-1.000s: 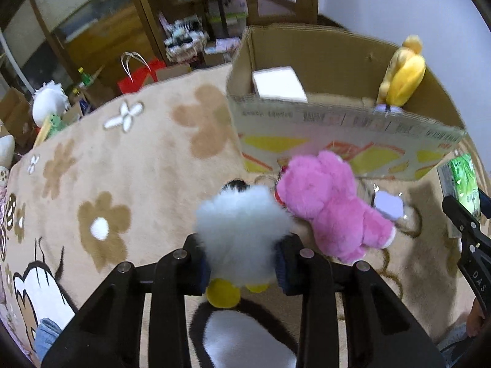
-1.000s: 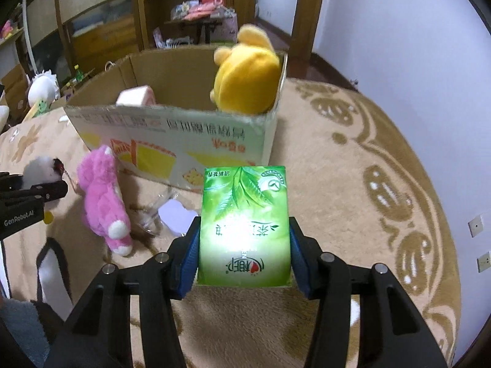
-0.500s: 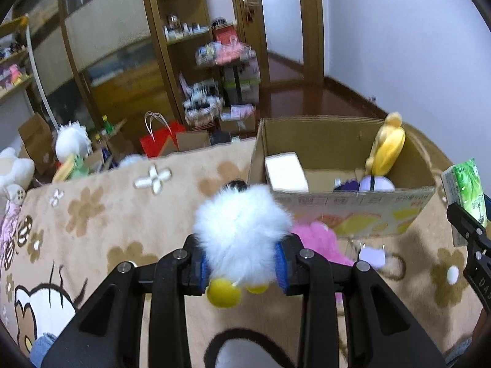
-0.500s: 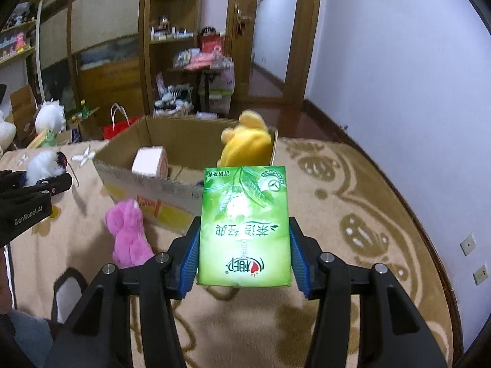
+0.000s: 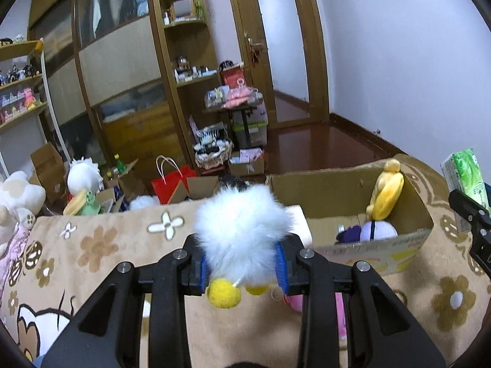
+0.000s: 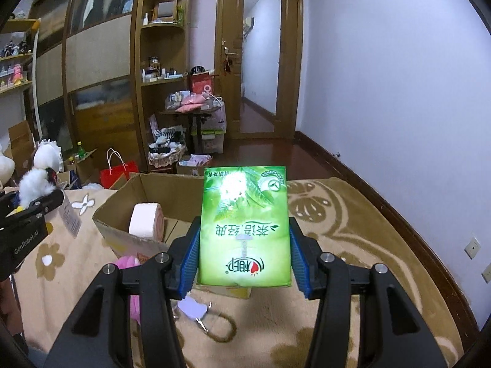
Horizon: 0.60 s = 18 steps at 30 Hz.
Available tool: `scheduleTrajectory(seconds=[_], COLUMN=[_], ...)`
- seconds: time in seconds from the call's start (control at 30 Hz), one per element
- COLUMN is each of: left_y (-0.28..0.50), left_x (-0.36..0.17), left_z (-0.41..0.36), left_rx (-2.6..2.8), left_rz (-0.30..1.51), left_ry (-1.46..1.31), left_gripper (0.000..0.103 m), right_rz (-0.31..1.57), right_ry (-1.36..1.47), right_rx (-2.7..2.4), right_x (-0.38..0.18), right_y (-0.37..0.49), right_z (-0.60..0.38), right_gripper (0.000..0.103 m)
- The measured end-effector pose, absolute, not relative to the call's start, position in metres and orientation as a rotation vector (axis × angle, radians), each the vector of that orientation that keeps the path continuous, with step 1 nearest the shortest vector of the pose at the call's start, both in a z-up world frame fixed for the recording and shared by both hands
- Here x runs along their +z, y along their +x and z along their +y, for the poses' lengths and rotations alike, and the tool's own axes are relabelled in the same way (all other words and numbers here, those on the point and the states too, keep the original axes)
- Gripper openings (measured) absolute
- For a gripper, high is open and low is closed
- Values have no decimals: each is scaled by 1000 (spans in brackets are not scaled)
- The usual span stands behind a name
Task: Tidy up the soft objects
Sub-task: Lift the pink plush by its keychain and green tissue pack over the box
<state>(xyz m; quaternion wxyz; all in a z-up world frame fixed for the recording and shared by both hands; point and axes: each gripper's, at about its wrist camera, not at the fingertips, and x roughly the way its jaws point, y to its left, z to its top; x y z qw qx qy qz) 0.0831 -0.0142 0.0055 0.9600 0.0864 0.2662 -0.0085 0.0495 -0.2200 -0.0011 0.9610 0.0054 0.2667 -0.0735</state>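
Left fingers [image 5: 242, 271] clamp a white fluffy toy [image 5: 242, 233]; right fingers [image 6: 244, 263] grip a green tissue pack [image 6: 244, 227], both seemingly level above the rug.

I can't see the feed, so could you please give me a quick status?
Left gripper shut on white plush. Right gripper shut on green tissue pack. Cardboard box ahead, unobstructed.

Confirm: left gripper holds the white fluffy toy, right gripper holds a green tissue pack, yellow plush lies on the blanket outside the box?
Not quite. The yellow plush is inside the cardboard box, as the left wrist view shows. The white fluffy toy and the green tissue pack are held as stated.
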Motion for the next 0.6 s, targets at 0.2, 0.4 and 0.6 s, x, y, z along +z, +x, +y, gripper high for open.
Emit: scheduleTrajectory(seconds=[0.2,0.4,0.6], left_y=[96,116,136], left_x=[14,14,6], left_z=[-17,-20,-22], left_rx=[-23,-42,-84], left_rz=[490,469,475], left_ry=[174,155,136], left_gripper=[32,32,32], right_rz=[507,495,490], right_ry=[2,8,19], right_rx=[-112,-85,-57], right_x=[1,-3,-11], right_y=[62,79,89], right_z=[-216,-216,-221], right_gripper=[55,55,55])
